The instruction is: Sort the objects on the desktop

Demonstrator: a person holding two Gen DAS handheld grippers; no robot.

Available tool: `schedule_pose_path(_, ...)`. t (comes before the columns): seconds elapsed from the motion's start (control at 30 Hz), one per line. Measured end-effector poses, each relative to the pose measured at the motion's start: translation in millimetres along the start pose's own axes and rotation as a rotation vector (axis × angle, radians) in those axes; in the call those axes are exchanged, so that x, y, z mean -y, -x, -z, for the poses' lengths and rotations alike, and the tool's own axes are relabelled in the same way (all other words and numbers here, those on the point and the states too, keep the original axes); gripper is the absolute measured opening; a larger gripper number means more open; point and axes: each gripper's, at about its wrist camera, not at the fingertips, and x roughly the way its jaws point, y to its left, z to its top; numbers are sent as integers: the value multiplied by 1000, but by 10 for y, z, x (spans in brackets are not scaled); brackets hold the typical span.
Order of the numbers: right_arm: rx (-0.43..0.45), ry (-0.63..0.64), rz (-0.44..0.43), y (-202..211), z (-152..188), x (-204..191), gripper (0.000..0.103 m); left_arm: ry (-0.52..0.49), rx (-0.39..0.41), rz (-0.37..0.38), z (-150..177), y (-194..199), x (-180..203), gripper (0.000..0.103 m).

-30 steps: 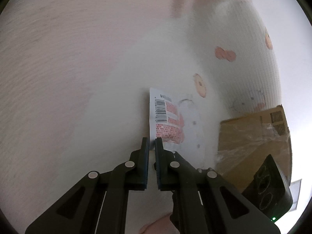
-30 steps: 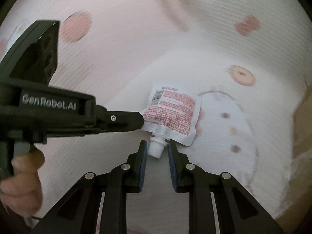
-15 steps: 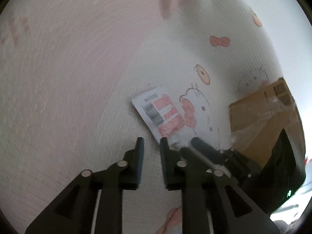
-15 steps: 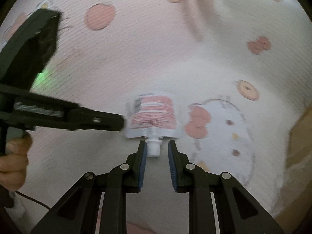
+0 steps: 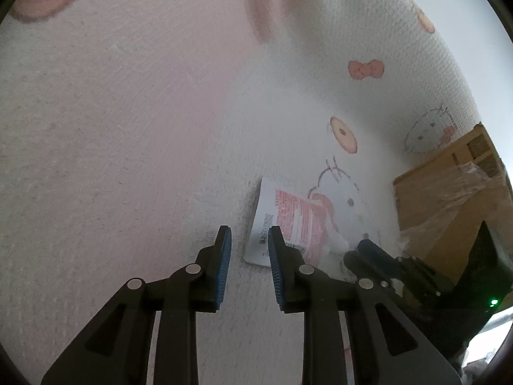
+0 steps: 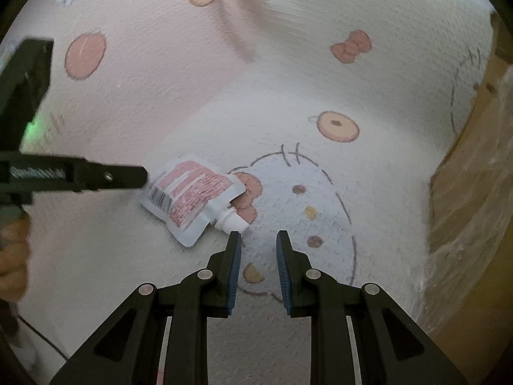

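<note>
The pink-and-white cartoon-cat cloth (image 6: 134,288) is wide open toward 12 o'clock, with only the plastic-wrapped brown cardboard box (image 6: 474,192) hemming things in at 3. The white flat pouch with red print (image 6: 192,199) lies on the cloth at about 10 o'clock from the right gripper (image 6: 258,235), long axis running 10 to 4, and its white spout (image 6: 232,221) sits just outside that gripper's left finger, so I'd say right is nearer. Right's jaws show a narrow empty gap, while the left gripper (image 5: 248,232) has just been opening its jaws, with nothing between them and the pouch at its 1 o'clock.

One spouted pouch (image 6: 189,200), one cardboard box (image 5: 449,211) (plastic-wrapped), two claws (image 5: 247,235) (image 6: 256,240)
</note>
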Motion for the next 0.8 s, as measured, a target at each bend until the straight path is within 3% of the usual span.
schedule_pose_path(0.33,21,-17,-133,116,32,-142,18,34,12,60,140,-3,-24,26)
schedule_pose_path(0.57,-21,-19,-164,-127,7,-177,18,14,8,55,70,-37,17,27)
schedule_pose_path(0.8,-39,-42,-186,-199,-16,-160,18,37,-8,99,50,-65,-27,28)
